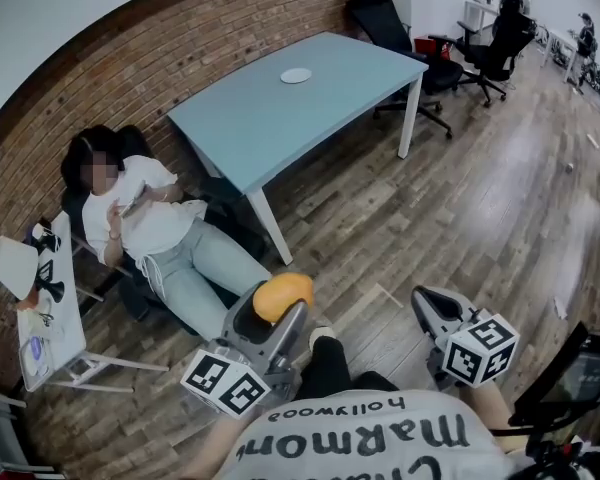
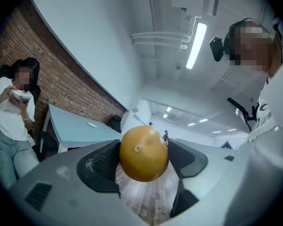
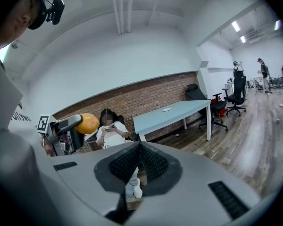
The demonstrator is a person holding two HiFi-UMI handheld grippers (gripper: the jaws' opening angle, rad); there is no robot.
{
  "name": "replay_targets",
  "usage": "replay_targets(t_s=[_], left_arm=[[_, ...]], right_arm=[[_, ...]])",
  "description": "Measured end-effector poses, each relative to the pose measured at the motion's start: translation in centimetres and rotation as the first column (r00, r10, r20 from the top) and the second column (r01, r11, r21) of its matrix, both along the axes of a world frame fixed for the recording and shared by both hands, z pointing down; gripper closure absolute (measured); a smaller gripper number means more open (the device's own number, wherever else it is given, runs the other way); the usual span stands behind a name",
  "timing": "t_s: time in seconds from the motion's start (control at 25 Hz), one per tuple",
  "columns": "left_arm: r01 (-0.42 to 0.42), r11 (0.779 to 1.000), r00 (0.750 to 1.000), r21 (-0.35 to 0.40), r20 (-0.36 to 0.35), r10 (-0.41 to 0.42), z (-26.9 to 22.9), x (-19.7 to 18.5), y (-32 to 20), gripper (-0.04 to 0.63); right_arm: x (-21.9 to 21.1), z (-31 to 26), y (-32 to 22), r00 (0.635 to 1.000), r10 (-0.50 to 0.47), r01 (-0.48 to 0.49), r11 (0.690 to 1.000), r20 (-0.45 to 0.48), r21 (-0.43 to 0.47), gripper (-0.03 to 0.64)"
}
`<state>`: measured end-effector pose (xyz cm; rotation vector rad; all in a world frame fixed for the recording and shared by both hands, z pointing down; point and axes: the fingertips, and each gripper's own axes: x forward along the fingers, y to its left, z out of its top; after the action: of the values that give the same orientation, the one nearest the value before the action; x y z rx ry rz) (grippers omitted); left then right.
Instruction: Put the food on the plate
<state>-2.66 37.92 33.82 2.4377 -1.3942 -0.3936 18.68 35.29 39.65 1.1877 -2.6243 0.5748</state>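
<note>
Nearest the head camera, the left gripper [image 1: 277,313] has its jaws closed on the two sides of a round orange-yellow fruit [image 2: 144,153]; the right gripper [image 1: 432,313] carries nothing, its ridged jaws pressed together. Well apart from the fruit, a small round white plate [image 1: 296,75] lies on the pale blue rectangular table [image 1: 270,128]; a seated person in a white top [image 1: 145,213] sits beside the table, against the red brick wall [image 1: 180,58].

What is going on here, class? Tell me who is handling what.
Someone holds a claw in each hand. The left claw grips a round orange fruit; the right claw is shut and empty. The plate lies bare on the blue table across the room. A seated person is by the brick wall.
</note>
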Motion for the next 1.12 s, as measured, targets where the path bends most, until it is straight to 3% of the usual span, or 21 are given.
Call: replay_targets(t_s=[0.84, 1.12], left_arm=[[-0.051, 0.998, 0.998, -0.039, -0.031, 0.050, 0.2, -7.1, -21.3, 0.276], [-0.088, 0.996, 0.996, -0.018, -0.027, 0.087, -0.2, -9.1, -26.9, 0.276]], right_arm=[[-8.1, -0.1, -19.6, 1.000, 0.023, -0.023, 0.998, 0.003, -0.061, 0.604], [-11.5, -0.7, -25.1, 1.000, 0.019, -0.019, 0.999, -0.002, -0.034, 0.604]])
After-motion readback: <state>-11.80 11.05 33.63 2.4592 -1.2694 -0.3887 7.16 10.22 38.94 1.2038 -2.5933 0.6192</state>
